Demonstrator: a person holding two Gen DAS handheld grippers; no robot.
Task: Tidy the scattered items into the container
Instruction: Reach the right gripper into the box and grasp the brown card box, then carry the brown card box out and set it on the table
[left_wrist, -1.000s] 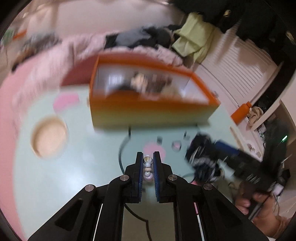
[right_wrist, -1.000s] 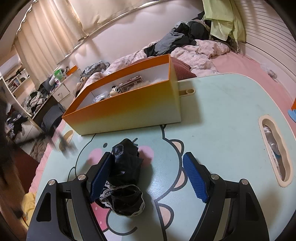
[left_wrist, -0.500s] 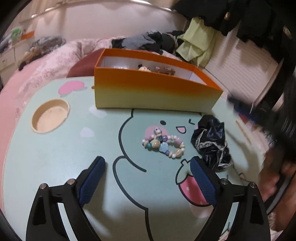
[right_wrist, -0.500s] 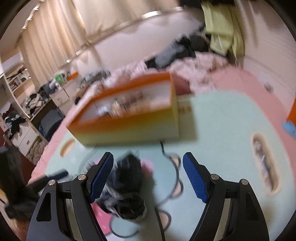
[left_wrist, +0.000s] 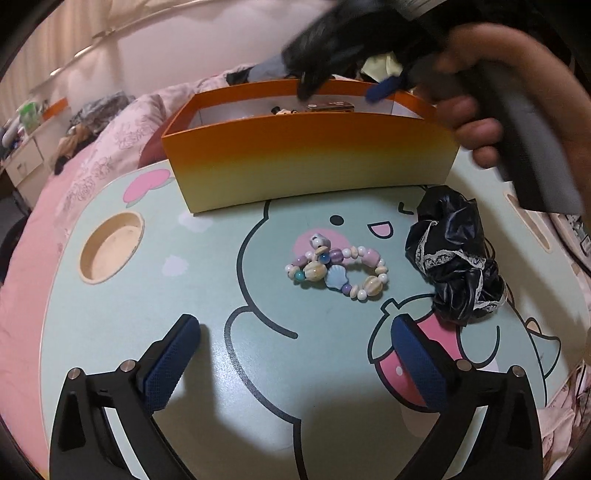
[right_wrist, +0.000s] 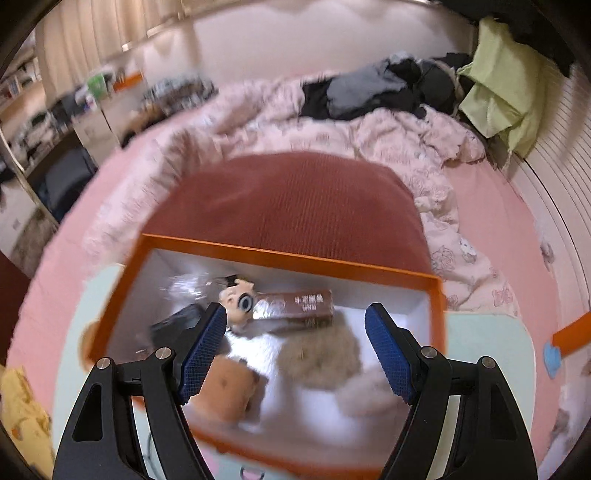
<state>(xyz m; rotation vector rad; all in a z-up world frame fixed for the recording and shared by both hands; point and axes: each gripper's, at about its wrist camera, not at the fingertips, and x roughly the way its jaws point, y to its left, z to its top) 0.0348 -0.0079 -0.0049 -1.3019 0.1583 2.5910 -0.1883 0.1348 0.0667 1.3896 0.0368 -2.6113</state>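
The bracelet (left_wrist: 338, 267) lies on the surface dead ahead of the left gripper (left_wrist: 291, 363), jaws spread, its long axis crosswise. The right gripper (right_wrist: 295, 354), jaws spread and empty, hovers over the box (right_wrist: 295, 256), farther off.

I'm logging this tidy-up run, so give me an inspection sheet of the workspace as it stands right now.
Surface: mint cartoon-print lap table with a round cup recess.
Job's things: beaded bracelet and black lace-trimmed scrunchie lie on the table, apart; orange box behind them already holds a brown packet, a small figure and furry items.
Clutter: nothing seen on the table beyond these.
Grippers: left gripper open, empty, low before the bracelet; right gripper open, empty, over the box.
Cables: nothing seen clearly.
Surroundings: pink bedding, piled dark clothes, green cloth.
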